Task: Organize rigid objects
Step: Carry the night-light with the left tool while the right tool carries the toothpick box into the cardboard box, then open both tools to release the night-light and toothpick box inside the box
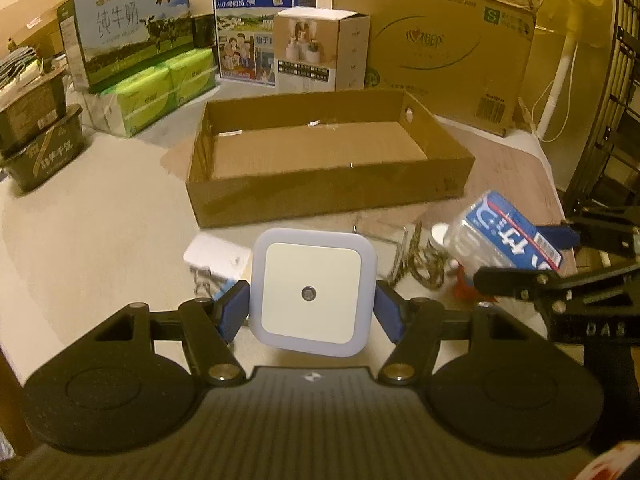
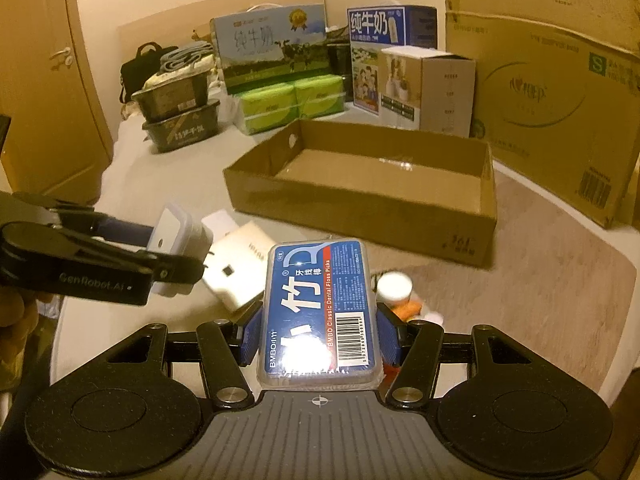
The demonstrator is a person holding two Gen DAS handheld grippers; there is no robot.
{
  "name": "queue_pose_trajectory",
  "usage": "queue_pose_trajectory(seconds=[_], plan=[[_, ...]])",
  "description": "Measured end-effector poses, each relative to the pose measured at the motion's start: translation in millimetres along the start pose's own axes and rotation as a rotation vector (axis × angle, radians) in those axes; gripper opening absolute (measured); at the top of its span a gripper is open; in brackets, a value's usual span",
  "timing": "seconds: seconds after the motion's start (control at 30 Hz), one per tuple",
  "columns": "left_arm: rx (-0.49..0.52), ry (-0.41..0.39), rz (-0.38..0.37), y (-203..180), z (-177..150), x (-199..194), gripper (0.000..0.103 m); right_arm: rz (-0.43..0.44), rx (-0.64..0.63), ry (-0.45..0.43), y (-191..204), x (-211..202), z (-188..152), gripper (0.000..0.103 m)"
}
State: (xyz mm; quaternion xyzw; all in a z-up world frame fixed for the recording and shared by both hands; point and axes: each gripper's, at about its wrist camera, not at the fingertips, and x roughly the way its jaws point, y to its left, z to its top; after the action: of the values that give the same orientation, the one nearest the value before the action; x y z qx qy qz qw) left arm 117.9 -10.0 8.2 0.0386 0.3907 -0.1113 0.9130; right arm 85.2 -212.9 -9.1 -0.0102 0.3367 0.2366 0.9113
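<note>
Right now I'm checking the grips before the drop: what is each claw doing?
Left claw: closed on the square white night light.
Right claw: closed on the blue floss pick box.

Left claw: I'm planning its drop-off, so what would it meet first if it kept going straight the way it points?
Probably the near wall of the shallow cardboard tray, straight ahead of the left claw and its night light; with depth unclear, it might meet the table short of it.
</note>
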Motion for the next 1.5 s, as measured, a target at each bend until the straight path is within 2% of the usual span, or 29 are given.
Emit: queue_pose_trajectory(seconds=[0.4,0.67,0.9,1.13,1.2,1.23,1.27,1.3,1.5], plan=[[-0.02,-0.054,-0.012,26,81,46,0.063,-0.05,0.065,-0.043,-66,57,88,0.057],[-0.044,-0.047,-0.003,42,119,102,0.063,-0.083,0.107,-0.006,-103,113,113,0.057],[-0.051,-0.001,-0.007,46,124,148,0.064,-0.1,0.132,0.031,-122,147,111,0.057],[-0.061,0.022,-0.017,48,121,168,0.065,-0.094,0.132,0.048,-127,165,110,0.057],[-0.08,0.016,-0.009,51,120,167,0.08,-0.089,0.121,0.048,-125,167,110,0.06],[-0.081,0.006,0.003,51,119,165,0.079,-0.097,0.114,0.048,-123,167,109,0.064],[-0.078,0.002,0.01,51,118,161,0.079,-0.102,0.11,0.043,-121,165,109,0.074],[-0.076,0.001,0.012,51,118,158,0.079,-0.098,0.111,0.037,-120,163,109,0.077],[-0.082,-0.031,0.016,49,109,125,0.079,-0.11,0.11,0.013,-109,143,112,0.08]])
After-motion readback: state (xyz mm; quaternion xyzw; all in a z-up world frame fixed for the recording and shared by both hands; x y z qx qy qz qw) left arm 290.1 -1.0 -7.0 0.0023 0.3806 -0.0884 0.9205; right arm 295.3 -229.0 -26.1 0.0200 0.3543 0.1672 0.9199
